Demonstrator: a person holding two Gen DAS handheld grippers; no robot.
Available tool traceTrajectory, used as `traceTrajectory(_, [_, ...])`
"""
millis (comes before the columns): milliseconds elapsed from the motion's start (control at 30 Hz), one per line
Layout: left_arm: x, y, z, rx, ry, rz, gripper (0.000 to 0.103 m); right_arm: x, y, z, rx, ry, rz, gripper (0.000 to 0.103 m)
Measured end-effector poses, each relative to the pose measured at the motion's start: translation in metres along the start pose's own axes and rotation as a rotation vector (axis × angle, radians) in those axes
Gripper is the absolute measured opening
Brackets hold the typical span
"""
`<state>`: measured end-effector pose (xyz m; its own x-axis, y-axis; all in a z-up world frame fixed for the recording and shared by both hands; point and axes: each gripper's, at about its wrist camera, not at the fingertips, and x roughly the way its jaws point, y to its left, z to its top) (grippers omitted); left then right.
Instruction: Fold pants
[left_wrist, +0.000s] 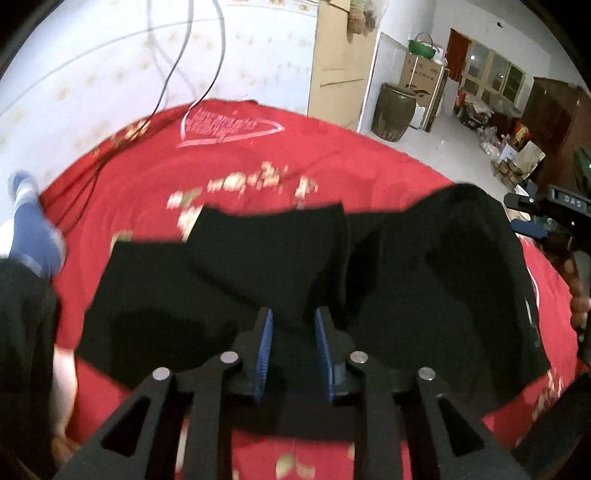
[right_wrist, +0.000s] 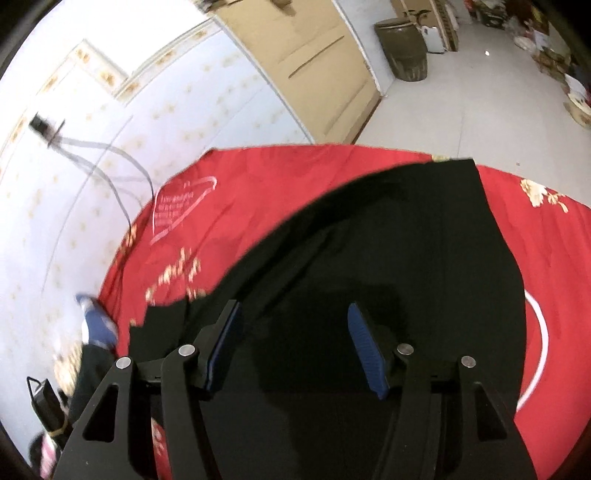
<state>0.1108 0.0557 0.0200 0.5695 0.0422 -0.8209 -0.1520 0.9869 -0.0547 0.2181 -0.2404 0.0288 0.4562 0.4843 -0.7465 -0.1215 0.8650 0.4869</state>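
The pair of black fabric pants (left_wrist: 258, 280) is lying spread on the red bedspread with gold flowers (left_wrist: 155, 177), and it is looking partly doubled over: in the left wrist view two squared-off leg ends are resting side by side toward the far edge, while a broader mass of cloth is bunching up on the right. The left gripper (left_wrist: 293, 317) is hovering just over the cloth with its blue-padded jaws a little apart and nothing pinched between them; the right gripper (right_wrist: 295, 310) is standing with its jaws wider apart above the dark fabric, also holding nothing. This is reading as the moment just after a fold has been laid down and let go. The next move is likely calling for both grippers to find a fresh edge, probably the bunched end, and carry it across evenly so the layers are stacking flat. As for writing, white lettering inside a white heart outline (left_wrist: 229, 125) is showing on the bedspread but is too blurred to read, and the letters "DAS" are appearing on the right gripper's body at the frame edge.
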Motion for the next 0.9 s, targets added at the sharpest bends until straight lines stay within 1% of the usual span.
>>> traceTrajectory(33, [0.007, -0.004, 0.009, 0.014, -0.002, 0.0, 0.029, 0.003, -0.001, 0.006, 0.012, -0.008, 0.006, 0.061])
traceTrajectory(67, [0.014, -0.009, 0.017, 0.023, -0.008, -0.005, 0.031, 0.007, -0.002, 0.014, 0.027, -0.014, 0.007, 0.066])
traceTrajectory(133, [0.031, -0.02, 0.03, 0.045, -0.001, -0.005, 0.032, 0.015, -0.005, 0.027, 0.052, -0.029, -0.001, 0.07])
traceTrajectory(200, [0.047, -0.028, 0.036, 0.062, 0.026, -0.02, 0.032, 0.026, -0.005, 0.04, 0.064, -0.035, -0.03, 0.072])
traceTrajectory(267, [0.059, -0.033, 0.035, 0.074, 0.047, -0.009, 0.032, 0.038, -0.006, 0.051, 0.077, -0.017, -0.065, 0.074])
traceTrajectory(333, [0.069, -0.034, 0.031, 0.066, 0.069, -0.006, 0.032, 0.055, -0.004, 0.061, 0.08, 0.018, -0.111, 0.074])
traceTrajectory(433, [0.069, -0.027, 0.022, 0.032, 0.072, -0.016, 0.032, 0.077, 0.003, 0.072, 0.086, 0.064, -0.14, 0.074])
traceTrajectory(500, [0.068, -0.019, 0.019, 0.001, 0.063, -0.029, 0.033, 0.092, 0.007, 0.079, 0.088, 0.096, -0.21, 0.074])
traceTrajectory(533, [0.068, -0.015, 0.018, -0.014, 0.062, -0.034, 0.035, 0.099, 0.009, 0.081, 0.091, 0.112, -0.237, 0.074])
traceTrajectory(567, [0.069, -0.012, 0.017, -0.025, 0.065, -0.036, 0.036, 0.107, 0.009, 0.083, 0.104, 0.135, -0.253, 0.074])
traceTrajectory(633, [0.073, -0.009, 0.015, -0.037, 0.078, -0.037, 0.036, 0.125, 0.01, 0.083, 0.107, 0.208, -0.336, 0.074])
traceTrajectory(667, [0.073, -0.009, 0.014, -0.04, 0.078, -0.037, 0.036, 0.129, 0.007, 0.083, 0.109, 0.22, -0.357, 0.072])
traceTrajectory(700, [0.072, -0.009, 0.013, -0.04, 0.074, -0.037, 0.036, 0.132, 0.006, 0.08, 0.111, 0.226, -0.367, 0.068])
traceTrajectory(733, [0.071, -0.009, 0.012, -0.037, 0.071, -0.035, 0.036, 0.133, 0.005, 0.078, 0.1, 0.223, -0.392, 0.051])
traceTrajectory(767, [0.07, -0.01, 0.012, -0.032, 0.068, -0.036, 0.036, 0.132, 0.005, 0.077, 0.09, 0.211, -0.417, 0.031])
traceTrajectory(800, [0.07, -0.011, 0.011, -0.026, 0.065, -0.038, 0.036, 0.128, 0.003, 0.075, 0.084, 0.195, -0.425, 0.023])
traceTrajectory(867, [0.068, -0.013, 0.01, -0.02, 0.06, -0.044, 0.036, 0.12, -0.006, 0.071, 0.099, 0.176, -0.392, 0.013])
traceTrajectory(900, [0.066, -0.013, 0.01, -0.019, 0.056, -0.049, 0.036, 0.114, -0.01, 0.069, 0.105, 0.164, -0.379, 0.012])
